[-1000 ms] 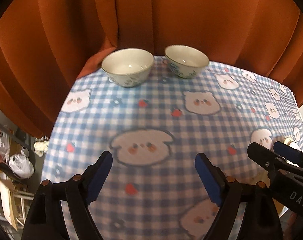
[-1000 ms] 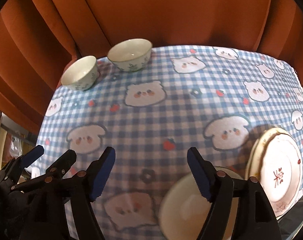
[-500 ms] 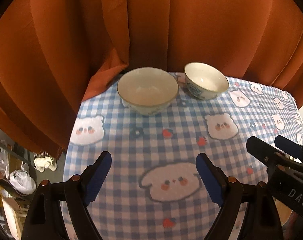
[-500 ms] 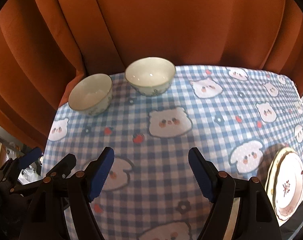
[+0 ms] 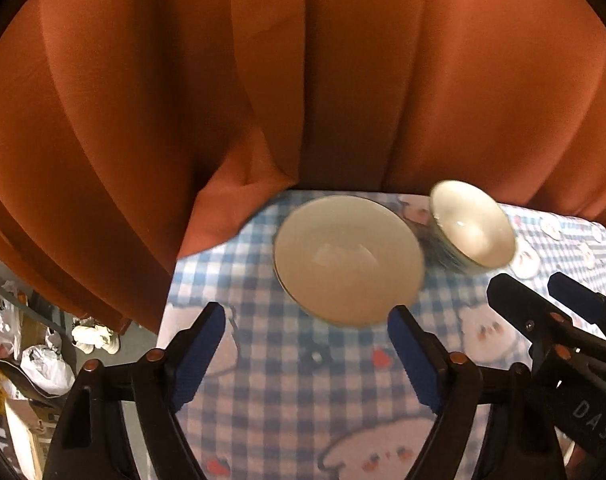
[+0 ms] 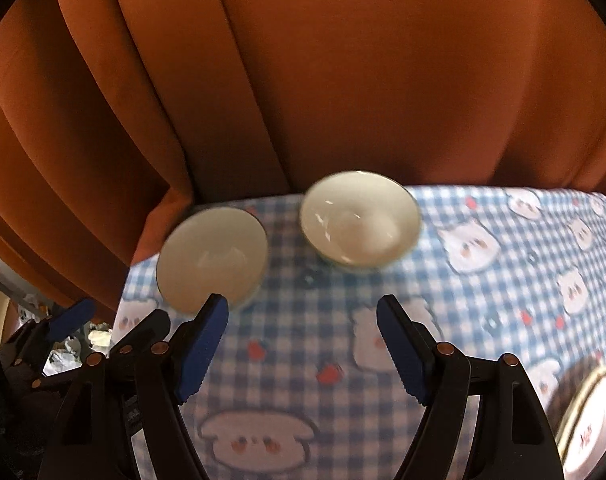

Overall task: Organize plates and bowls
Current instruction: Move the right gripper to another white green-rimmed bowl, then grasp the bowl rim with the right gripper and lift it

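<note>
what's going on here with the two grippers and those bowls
A person holds a gripper in each hand over a checked tablecloth. The left gripper faces the left bowl, the right gripper faces the right bowl. Both are open and hold nothing; the left one's jaws have just been closing a little. A plate lies at the table's right edge.

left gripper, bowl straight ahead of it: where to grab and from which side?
Take the near rim of the left bowl, coming from above and the near side: one finger inside, one outside the wall. It sits upright and empty, and looks too wide to straddle whole. The left gripper is open, its jaws just closed a little, with nothing between them. The other bowl crowds its right side.
</note>
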Action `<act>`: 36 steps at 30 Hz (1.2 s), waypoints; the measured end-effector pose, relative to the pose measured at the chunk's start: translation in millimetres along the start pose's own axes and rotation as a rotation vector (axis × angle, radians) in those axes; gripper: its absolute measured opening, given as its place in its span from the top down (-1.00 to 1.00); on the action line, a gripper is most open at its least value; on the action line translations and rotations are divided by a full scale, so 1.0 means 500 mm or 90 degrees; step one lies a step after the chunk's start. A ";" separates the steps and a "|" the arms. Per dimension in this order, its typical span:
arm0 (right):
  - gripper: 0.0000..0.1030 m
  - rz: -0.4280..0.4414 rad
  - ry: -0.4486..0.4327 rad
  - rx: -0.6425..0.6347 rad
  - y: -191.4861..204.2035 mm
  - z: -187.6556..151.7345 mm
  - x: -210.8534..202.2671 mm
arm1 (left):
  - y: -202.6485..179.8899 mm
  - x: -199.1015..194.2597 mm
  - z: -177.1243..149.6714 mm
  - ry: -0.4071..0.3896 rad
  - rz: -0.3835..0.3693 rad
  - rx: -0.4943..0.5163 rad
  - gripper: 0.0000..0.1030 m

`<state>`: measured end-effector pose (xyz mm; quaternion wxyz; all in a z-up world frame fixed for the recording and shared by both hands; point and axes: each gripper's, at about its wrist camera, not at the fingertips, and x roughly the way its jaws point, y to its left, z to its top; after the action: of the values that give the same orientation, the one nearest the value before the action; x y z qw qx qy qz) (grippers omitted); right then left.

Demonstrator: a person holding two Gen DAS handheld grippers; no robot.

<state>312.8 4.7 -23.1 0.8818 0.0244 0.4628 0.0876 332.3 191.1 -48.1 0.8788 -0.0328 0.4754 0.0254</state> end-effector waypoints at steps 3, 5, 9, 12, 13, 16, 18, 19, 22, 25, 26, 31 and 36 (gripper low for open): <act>-0.54 -0.005 -0.001 -0.008 0.014 0.022 0.044 | 0.000 0.035 0.019 0.003 0.017 0.010 -0.57; -0.52 -0.002 0.000 -0.012 0.023 0.034 0.075 | 0.001 0.064 0.031 0.007 0.020 0.013 -0.49; -0.26 -0.003 0.010 -0.019 0.036 0.057 0.134 | 0.008 0.111 0.046 0.014 0.028 0.013 -0.41; -0.06 0.004 0.023 -0.025 0.049 0.068 0.178 | 0.012 0.139 0.052 0.024 0.028 0.006 -0.26; -0.04 0.005 0.026 -0.027 0.051 0.070 0.188 | 0.012 0.149 0.054 0.028 0.027 0.006 -0.20; 0.15 0.006 0.037 -0.030 0.055 0.073 0.217 | 0.011 0.167 0.058 0.033 0.026 0.004 -0.01; 0.21 0.008 0.044 -0.027 0.055 0.076 0.233 | 0.013 0.175 0.058 0.035 0.026 0.001 0.04; 0.22 0.008 0.045 -0.027 0.056 0.076 0.238 | 0.012 0.175 0.058 0.035 0.027 0.000 0.11; 0.45 0.006 0.054 -0.039 0.064 0.077 0.252 | 0.014 0.177 0.063 0.031 0.036 -0.010 0.29; 0.48 0.018 0.061 -0.034 0.068 0.070 0.259 | 0.018 0.179 0.068 0.030 0.032 -0.013 0.42; 0.49 0.019 0.060 -0.036 0.067 0.070 0.259 | 0.018 0.180 0.068 0.030 0.030 -0.013 0.44; 0.66 0.038 0.064 -0.040 0.068 0.068 0.263 | 0.022 0.185 0.062 0.037 0.019 -0.010 0.60; 0.67 0.044 0.065 -0.052 0.069 0.069 0.263 | 0.015 0.181 0.054 0.030 0.025 0.009 0.61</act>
<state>409.8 63.3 -106.0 0.8538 -0.0001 0.5021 0.1376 403.8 201.8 -109.2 0.8667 -0.0181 0.4970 0.0387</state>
